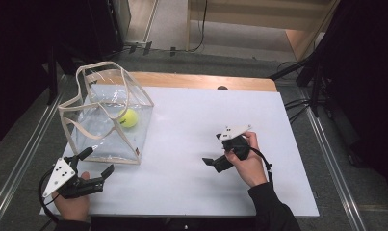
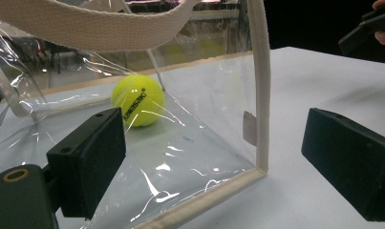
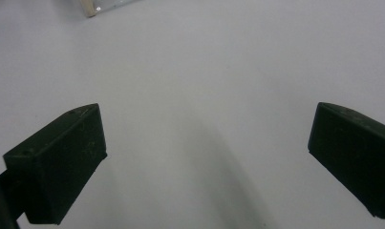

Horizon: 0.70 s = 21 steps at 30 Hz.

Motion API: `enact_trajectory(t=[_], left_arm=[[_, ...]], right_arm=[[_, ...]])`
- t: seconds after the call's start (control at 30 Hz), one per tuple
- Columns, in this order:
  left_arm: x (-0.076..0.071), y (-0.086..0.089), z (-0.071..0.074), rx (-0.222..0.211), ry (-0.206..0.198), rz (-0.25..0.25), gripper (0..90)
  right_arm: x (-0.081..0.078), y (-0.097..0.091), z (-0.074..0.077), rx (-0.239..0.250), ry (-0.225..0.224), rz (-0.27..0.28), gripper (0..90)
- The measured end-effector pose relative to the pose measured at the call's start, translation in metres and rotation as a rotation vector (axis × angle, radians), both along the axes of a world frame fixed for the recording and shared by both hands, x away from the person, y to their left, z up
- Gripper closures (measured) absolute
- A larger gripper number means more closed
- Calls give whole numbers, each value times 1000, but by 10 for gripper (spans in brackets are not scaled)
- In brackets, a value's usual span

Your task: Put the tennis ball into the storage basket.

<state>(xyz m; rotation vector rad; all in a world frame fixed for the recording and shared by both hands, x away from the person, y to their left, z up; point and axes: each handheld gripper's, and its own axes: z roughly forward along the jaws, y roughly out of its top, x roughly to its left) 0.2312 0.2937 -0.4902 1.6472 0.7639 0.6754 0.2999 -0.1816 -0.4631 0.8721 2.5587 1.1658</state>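
A clear plastic bag (image 1: 105, 113) with beige webbing trim and handles stands on the left of the white table (image 1: 191, 183). A yellow tennis ball (image 1: 129, 118) lies inside it. My left gripper (image 1: 98, 161) is open just in front of the bag's near corner, touching nothing. In the left gripper view the ball (image 2: 137, 100) shows through the bag's wall (image 2: 204, 109), beyond my open left gripper (image 2: 214, 167). My right gripper (image 1: 212, 149) is held open over bare table to the right of the bag. My right gripper (image 3: 204, 162) has nothing between its jaws.
A wooden strip (image 1: 206, 81) edges the table's far side. Beyond it are floor, cables (image 1: 297, 103) and dark stands. The other gripper (image 2: 367, 28) shows at the top right of the left gripper view. The bag's corner (image 3: 90, 7) shows in the right gripper view.
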Motion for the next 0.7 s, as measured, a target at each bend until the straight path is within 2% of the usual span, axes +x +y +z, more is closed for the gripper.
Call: enact_trajectory(t=[0.07, 0.27, 0.47, 0.7], left_arm=[[0, 1, 0, 12, 2, 1, 83], [0, 0, 0, 12, 2, 0, 83], [0, -1, 0, 17, 0, 0, 83], [0, -1, 0, 14, 3, 3, 83]], right_arm=[[-1, -4, -2, 3, -4, -3, 0], [-9, -19, -6, 37, -17, -35, 0], [-17, -32, -10, 52, -27, -50, 0], [-28, -50, -13, 84, -74, -101, 0]])
